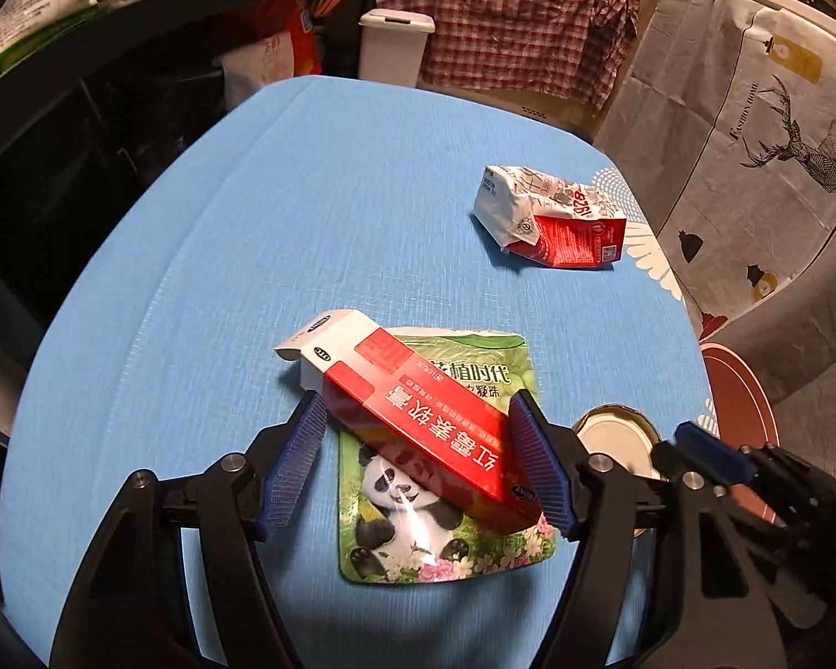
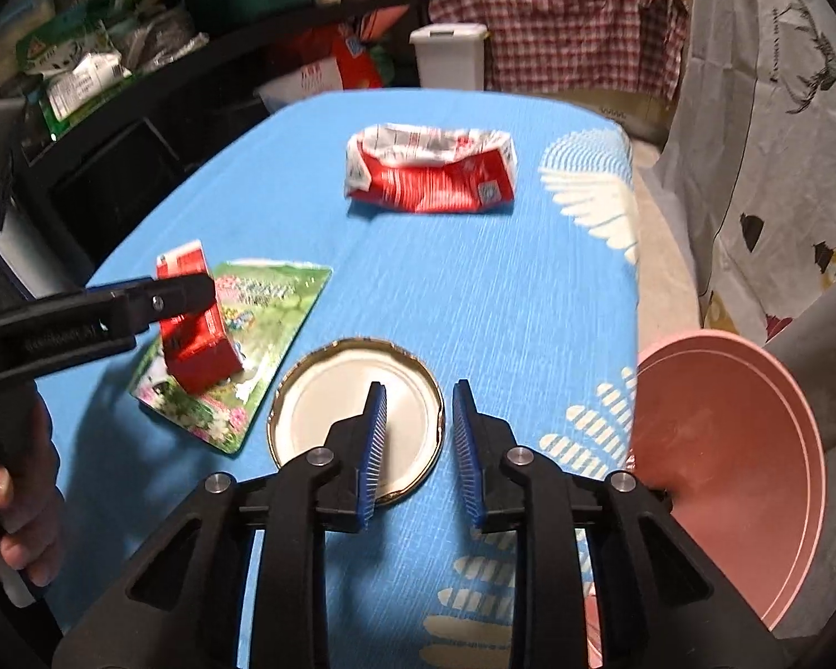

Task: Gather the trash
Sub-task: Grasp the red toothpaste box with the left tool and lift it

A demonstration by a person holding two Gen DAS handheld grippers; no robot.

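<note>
The left tool (image 1: 418, 460) stands spread astride the red box (image 1: 418, 423), which lies on a pouch (image 1: 474, 546) on the desk (image 1: 251, 223). The box looks light and crushable; grip its long sides gently. The right tool (image 2: 418, 435), slightly parted and empty, hovers over the lid (image 2: 317, 407)'s rim.

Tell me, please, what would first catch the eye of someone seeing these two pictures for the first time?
The red and white carton stands out, lying aslant on a panda-printed pouch on the blue tablecloth, between the open fingers of the left gripper. To its right a gold-rimmed jar lid lies under the right gripper, whose jaws are apart. Farther back lies a crumpled red and white milk carton, and a pink plate sits at the table's right edge.
</note>
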